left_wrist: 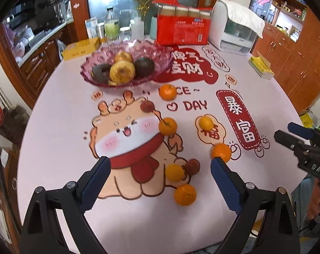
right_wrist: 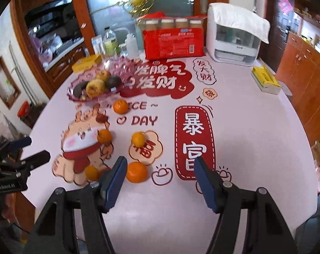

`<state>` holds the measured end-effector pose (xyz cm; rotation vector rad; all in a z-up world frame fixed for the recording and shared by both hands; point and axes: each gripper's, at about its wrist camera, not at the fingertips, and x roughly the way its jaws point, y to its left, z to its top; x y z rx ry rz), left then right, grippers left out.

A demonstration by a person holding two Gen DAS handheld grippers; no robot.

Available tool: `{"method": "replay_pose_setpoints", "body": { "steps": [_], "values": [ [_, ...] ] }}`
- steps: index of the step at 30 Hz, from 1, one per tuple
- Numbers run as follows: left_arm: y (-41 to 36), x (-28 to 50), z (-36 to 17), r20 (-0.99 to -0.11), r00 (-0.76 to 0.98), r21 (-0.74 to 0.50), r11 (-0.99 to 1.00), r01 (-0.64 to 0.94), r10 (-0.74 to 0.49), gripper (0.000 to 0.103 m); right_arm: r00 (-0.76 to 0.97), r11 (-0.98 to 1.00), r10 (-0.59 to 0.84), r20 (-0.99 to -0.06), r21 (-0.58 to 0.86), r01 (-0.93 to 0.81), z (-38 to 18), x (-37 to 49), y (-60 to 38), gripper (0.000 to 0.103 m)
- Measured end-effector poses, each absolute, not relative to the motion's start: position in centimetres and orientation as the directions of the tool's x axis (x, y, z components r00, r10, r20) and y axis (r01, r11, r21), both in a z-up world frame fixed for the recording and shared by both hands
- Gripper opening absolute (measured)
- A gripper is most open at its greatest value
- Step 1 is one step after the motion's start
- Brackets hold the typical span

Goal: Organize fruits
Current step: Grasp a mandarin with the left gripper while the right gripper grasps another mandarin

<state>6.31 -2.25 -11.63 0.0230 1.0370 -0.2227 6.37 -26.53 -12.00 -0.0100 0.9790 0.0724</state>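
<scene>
While oranges (left_wrist: 167,126) and lychees (left_wrist: 192,166) are lying loose on tablecloth (left_wrist: 60,110) near pink bowl (left_wrist: 160,62), already holding apples, sorting is looking barely begun. Left gripper (left_wrist: 160,169) hovering above nearest cluster, jaws spread, empty. Right gripper (right_wrist: 160,168) likewise spread, likely lining up orange (right_wrist: 137,172).

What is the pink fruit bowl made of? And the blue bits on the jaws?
The pink fruit bowl looks like clear, glossy glass or plastic; you see the tablecloth through its ridged, sparkly rim, so I can't say which. The blue pads look like matte rubber, with fine ribs for grip.
</scene>
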Motion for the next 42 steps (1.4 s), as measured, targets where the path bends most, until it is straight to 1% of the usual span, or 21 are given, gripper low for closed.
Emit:
{"method": "replay_pose_setpoints", "body": {
  "steps": [11, 15, 20, 22, 26, 31, 35, 36, 37, 38, 40, 41, 42],
  "values": [
    [-4.6, 6.7, -18.0, -0.919, 0.376, -0.093, 0.992, 0.091, -0.121, 0.094, 0.479, 0.954, 0.153, -0.864, 0.003, -0.299, -16.1, 8.2, -25.6, 0.065],
    [-4.9, 6.7, -20.0, -0.934, 0.330, -0.130, 0.991, 0.040, -0.136, 0.086, 0.419, 0.922, 0.189, -0.888, 0.014, -0.386, -18.2, 9.1, -24.9, 0.065],
    [-5.3, 6.3, -22.1, -0.952, 0.280, -0.137, 0.990, -0.022, -0.126, 0.081, 0.371, 0.872, 0.226, -0.901, 0.017, -0.490, -19.9, 10.0, -23.9, 0.065],
    [-5.5, 6.2, -22.8, -0.957, 0.265, -0.136, 0.990, -0.038, -0.121, 0.076, 0.348, 0.855, 0.236, -0.907, 0.023, -0.519, -20.6, 10.4, -23.5, 0.065],
    [-5.9, 6.1, -23.7, -0.966, 0.239, -0.120, 0.991, -0.057, -0.103, 0.073, 0.298, 0.829, 0.258, -0.919, 0.052, -0.557, -21.9, 11.2, -23.0, 0.065],
    [-6.4, 5.9, -24.6, -0.970, 0.223, -0.115, 0.991, -0.075, -0.096, 0.067, 0.256, 0.805, 0.276, -0.926, 0.078, -0.589, -23.0, 11.6, -22.5, 0.065],
    [-6.6, 5.8, -24.6, -0.970, 0.227, -0.102, 0.992, -0.080, -0.081, 0.066, 0.241, 0.791, 0.289, -0.927, 0.089, -0.606, -23.5, 11.9, -22.2, 0.065],
    [-6.6, 5.8, -24.6, -0.970, 0.230, -0.099, 0.992, -0.083, -0.077, 0.062, 0.239, 0.788, 0.291, -0.926, 0.090, -0.609, -23.6, 12.0, -22.1, 0.065],
    [-6.5, 5.7, -24.5, -0.970, 0.233, -0.092, 0.992, -0.086, -0.070, 0.060, 0.236, 0.785, 0.294, -0.926, 0.093, -0.612, -23.7, 12.1, -22.0, 0.061],
    [-6.4, 5.7, -24.5, -0.970, 0.235, -0.091, 0.992, -0.088, -0.068, 0.055, 0.229, 0.782, 0.295, -0.928, 0.096, -0.616, -23.8, 12.2, -21.9, 0.056],
    [-6.3, 5.5, -24.3, -0.966, 0.241, -0.116, 0.990, -0.084, -0.092, 0.044, 0.220, 0.776, 0.300, -0.928, 0.104, -0.622, -24.0, 12.3, -21.8, 0.053],
    [-6.5, 5.4, -24.3, -0.965, 0.242, -0.122, 0.990, -0.076, -0.101, 0.041, 0.217, 0.773, 0.300, -0.929, 0.104, -0.625, -24.1, 12.3, -21.7, 0.051],
    [-6.6, 5.4, -24.3, -0.965, 0.242, -0.118, 0.990, -0.071, -0.098, 0.040, 0.215, 0.769, 0.300, -0.930, 0.103, -0.630, -24.2, 12.3, -21.5, 0.049]
  ]
}}
